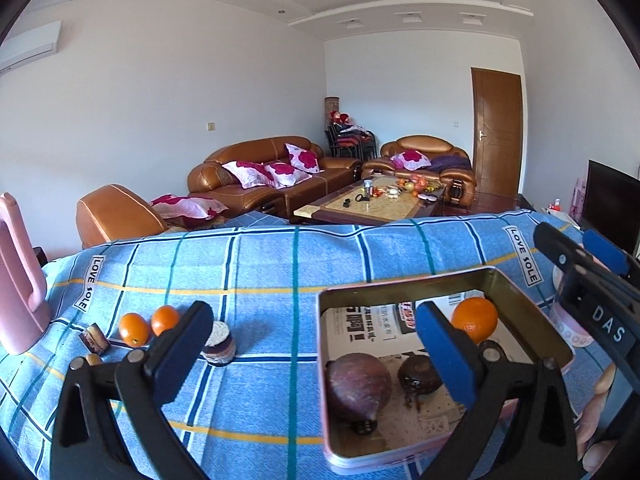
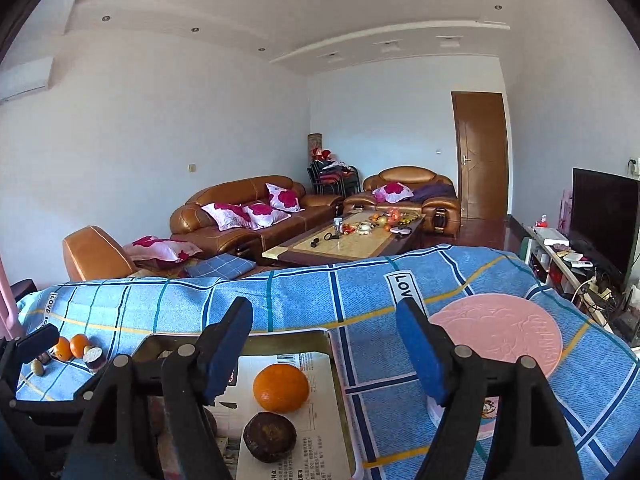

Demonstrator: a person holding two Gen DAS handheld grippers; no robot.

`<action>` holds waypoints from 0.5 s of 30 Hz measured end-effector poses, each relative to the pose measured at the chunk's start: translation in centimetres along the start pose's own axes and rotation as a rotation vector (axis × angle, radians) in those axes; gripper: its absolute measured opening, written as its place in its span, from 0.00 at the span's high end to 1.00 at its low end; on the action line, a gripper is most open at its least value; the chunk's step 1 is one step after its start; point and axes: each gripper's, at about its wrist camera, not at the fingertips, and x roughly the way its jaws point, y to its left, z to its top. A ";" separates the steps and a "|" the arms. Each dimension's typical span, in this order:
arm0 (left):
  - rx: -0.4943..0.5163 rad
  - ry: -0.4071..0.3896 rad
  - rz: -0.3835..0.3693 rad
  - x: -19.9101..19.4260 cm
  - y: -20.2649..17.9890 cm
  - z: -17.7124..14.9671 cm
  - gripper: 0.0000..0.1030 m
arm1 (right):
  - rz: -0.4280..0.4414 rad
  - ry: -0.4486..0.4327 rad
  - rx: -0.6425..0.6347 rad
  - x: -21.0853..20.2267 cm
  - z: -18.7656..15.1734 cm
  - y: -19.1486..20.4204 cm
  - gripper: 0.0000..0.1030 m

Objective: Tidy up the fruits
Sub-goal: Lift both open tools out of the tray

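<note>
Both hand-held grippers, left and right, are held released and empty over the paper-lined rectangular metal tin at lower frame, where a round orange tangerine is already collected, presumably so the two small oranges at lower left can be fetched.

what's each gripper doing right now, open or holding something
Left gripper: open, holding nothing, above the cloth beside the tin.
Right gripper: open, holding nothing, over the orange in the tin.
</note>
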 end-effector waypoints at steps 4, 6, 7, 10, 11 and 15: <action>0.002 -0.013 0.047 -0.1 1.1 -0.3 0.00 | -0.020 -0.028 -0.050 -0.6 -0.4 0.8 0.26; 0.011 -0.009 0.067 0.1 1.5 -0.5 0.00 | -0.022 -0.014 -0.072 -0.5 -0.4 1.0 0.26; 0.013 -0.004 0.071 0.2 1.7 -0.6 0.00 | -0.023 -0.008 -0.075 -0.4 -0.4 1.1 0.26; 0.001 0.008 0.074 0.3 2.2 -0.7 0.00 | -0.034 -0.006 -0.057 -0.6 -0.5 0.7 0.26; -0.008 0.009 0.073 0.3 2.4 -0.8 0.00 | -0.038 -0.004 -0.047 -0.6 -0.5 0.5 0.26; -0.030 0.011 0.063 0.1 3.1 -0.9 0.00 | -0.063 0.009 -0.020 -0.8 -0.6 0.1 0.26</action>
